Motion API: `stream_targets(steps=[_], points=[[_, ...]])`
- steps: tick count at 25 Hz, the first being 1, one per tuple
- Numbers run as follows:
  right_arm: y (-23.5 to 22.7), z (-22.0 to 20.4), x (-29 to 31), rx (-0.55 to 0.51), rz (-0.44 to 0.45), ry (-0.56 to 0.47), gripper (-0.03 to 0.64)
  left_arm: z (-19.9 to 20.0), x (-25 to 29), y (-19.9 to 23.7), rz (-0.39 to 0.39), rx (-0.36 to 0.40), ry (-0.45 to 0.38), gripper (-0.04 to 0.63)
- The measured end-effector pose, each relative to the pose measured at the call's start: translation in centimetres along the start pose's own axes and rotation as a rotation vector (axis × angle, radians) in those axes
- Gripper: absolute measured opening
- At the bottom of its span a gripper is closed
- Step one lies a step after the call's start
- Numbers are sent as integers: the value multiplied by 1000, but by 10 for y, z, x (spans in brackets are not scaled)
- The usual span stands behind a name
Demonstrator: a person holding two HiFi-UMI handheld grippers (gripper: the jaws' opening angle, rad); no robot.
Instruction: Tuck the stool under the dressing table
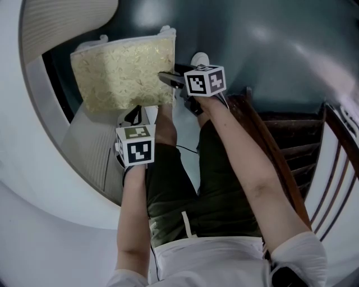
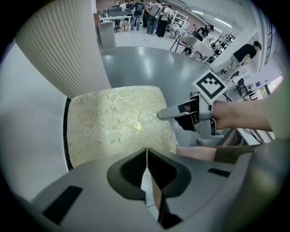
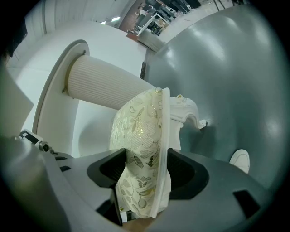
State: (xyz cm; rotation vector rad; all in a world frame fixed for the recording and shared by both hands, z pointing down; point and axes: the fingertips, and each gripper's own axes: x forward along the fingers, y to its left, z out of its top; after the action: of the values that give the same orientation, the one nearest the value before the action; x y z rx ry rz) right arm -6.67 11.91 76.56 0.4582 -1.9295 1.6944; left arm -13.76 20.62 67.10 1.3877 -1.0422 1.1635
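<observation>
The stool point(image 1: 123, 73) has a cream leaf-patterned cushion point(image 2: 118, 122) on a white carved frame point(image 3: 183, 111) and stands on the grey floor beside the white dressing table point(image 1: 22, 140). My right gripper point(image 1: 166, 77) reaches its right edge. In the right gripper view the right gripper point(image 3: 142, 167) has its jaws shut on that seat edge, cushion and frame between the pads. My left gripper point(image 1: 133, 119) points straight down at the stool's near edge. In its own view the left gripper point(image 2: 146, 152) is shut, tips together, holding nothing. The right gripper point(image 2: 163, 114) also shows there, on the cushion's edge.
A ribbed white column point(image 2: 63, 45) of the dressing table rises just behind the stool. A dark wooden chair frame point(image 1: 291, 146) stands to my right. A white shoe point(image 1: 199, 58) is on the floor by the stool. People and desks point(image 2: 145, 9) fill the far background.
</observation>
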Motion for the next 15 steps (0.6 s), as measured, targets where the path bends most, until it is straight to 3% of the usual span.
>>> stream_targets(steps=[15], points=[[4, 12, -7, -43, 69, -21, 284, 14, 2, -43, 62, -42, -5, 9]])
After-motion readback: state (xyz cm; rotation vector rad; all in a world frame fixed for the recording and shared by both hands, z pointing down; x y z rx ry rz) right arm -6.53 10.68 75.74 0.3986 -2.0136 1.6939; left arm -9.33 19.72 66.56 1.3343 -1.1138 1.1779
